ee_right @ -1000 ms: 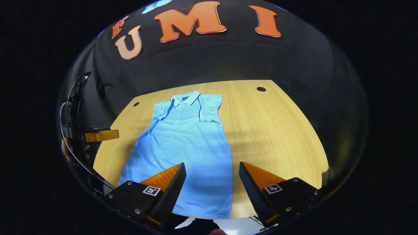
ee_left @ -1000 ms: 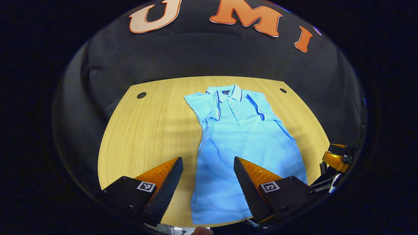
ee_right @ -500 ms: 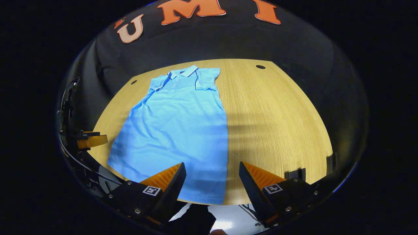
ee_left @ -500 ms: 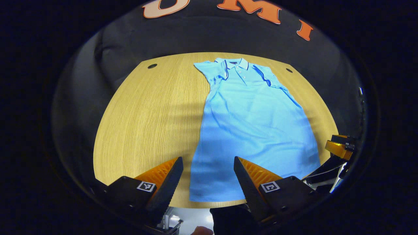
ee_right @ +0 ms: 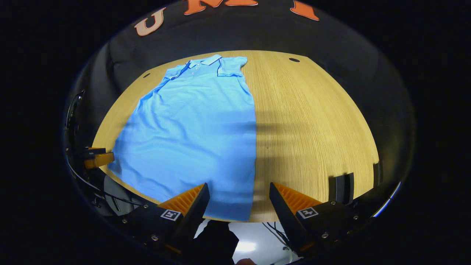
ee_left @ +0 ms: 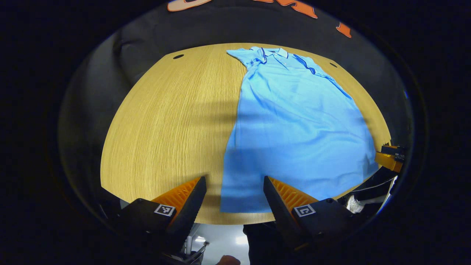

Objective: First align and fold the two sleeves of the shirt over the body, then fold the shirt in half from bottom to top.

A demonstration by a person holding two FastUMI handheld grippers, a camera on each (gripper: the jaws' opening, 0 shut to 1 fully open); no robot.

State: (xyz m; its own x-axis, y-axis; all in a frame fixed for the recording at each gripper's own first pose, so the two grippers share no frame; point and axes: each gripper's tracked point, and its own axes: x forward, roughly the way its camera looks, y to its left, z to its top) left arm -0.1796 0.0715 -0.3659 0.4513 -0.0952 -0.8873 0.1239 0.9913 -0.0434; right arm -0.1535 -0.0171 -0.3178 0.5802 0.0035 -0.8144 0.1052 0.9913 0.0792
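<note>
In the left gripper view my left gripper (ee_left: 234,184) hangs wide open, holding nothing, above the near hem of the blue shirt (ee_left: 294,125) lying flat on the wooden table (ee_left: 165,121). In the right gripper view my right gripper (ee_right: 239,191) likewise gapes empty over the hem's other corner; black clips (ee_right: 342,186) sit on the table's edge.

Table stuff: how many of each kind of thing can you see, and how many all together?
Shirt: 1
Table: 1
Round holes in the table, one and another: 2
Grippers, left gripper and right gripper: 2
Total: 6
</note>
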